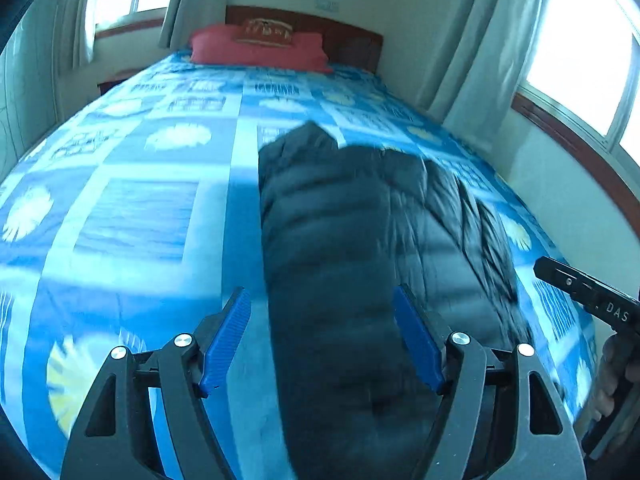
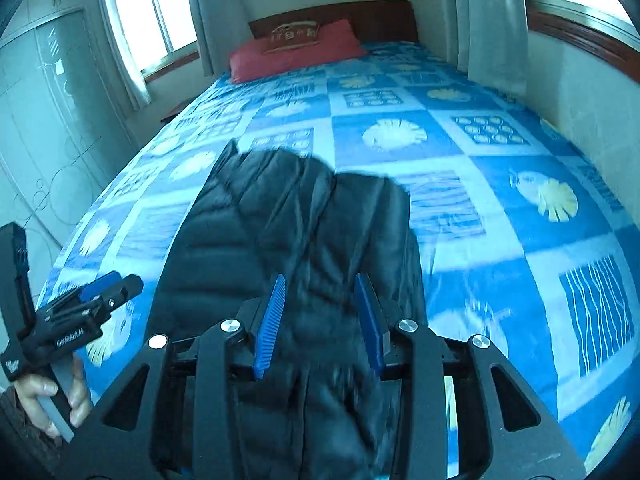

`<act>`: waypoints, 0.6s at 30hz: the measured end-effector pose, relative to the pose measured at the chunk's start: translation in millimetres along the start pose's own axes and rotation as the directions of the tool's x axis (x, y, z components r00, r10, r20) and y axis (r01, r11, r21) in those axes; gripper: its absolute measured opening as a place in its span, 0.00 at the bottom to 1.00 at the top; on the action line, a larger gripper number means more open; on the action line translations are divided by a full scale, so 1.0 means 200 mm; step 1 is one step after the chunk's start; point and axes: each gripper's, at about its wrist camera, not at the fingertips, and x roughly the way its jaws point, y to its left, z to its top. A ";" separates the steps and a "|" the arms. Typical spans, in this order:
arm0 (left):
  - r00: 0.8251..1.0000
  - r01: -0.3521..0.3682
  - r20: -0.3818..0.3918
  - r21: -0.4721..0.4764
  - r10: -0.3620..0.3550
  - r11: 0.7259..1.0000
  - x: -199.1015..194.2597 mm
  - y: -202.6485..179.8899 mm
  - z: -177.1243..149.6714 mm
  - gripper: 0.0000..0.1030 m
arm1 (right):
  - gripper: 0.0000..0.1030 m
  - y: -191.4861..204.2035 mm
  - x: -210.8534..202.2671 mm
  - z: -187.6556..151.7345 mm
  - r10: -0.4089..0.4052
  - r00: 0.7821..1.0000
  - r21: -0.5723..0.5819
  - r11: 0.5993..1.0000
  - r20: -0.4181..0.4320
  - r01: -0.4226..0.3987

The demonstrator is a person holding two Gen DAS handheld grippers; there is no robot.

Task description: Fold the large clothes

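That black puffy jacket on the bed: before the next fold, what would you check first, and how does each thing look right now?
1. Jacket lies on the bedspread, already folded into a long strip: ok.
2. Left gripper open, nothing pinched: ok.
3. Right gripper free of the fabric: looks ok, pads apart, jacket below.
4. Bedspread clear beside the jacket: ok.
5. Pillow far off at the headboard: ok.
6. Jacket's near end flat: cannot tell, blurred.

I counted one black puffer jacket, one bed, one red pillow, two windows, my two grippers.
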 end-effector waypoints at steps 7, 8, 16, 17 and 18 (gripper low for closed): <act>0.997 0.008 -0.071 -0.022 -0.010 1.000 0.25 -0.04 0.05 0.71 | 0.34 -0.08 0.32 -0.02 -0.032 0.997 -0.023 0.999 -0.074 0.031; 0.997 0.001 -0.080 -0.020 -0.002 1.000 0.28 -0.05 0.04 0.72 | 0.34 -0.09 0.36 -0.04 -0.035 0.996 -0.026 0.999 -0.087 0.033; 0.990 -0.077 -0.119 0.028 0.080 0.997 0.41 -0.09 -0.01 0.73 | 0.34 -0.11 0.48 -0.14 -0.035 0.994 -0.040 0.999 -0.100 0.032; 0.989 -0.078 -0.120 0.027 0.081 0.997 0.42 -0.09 -0.02 0.73 | 0.34 -0.12 0.49 -0.15 -0.030 0.995 -0.036 0.999 -0.097 0.027; 0.989 -0.080 -0.119 0.029 0.083 0.996 0.43 -0.09 -0.02 0.73 | 0.34 -0.12 0.50 -0.16 -0.028 0.995 -0.034 0.999 -0.093 0.025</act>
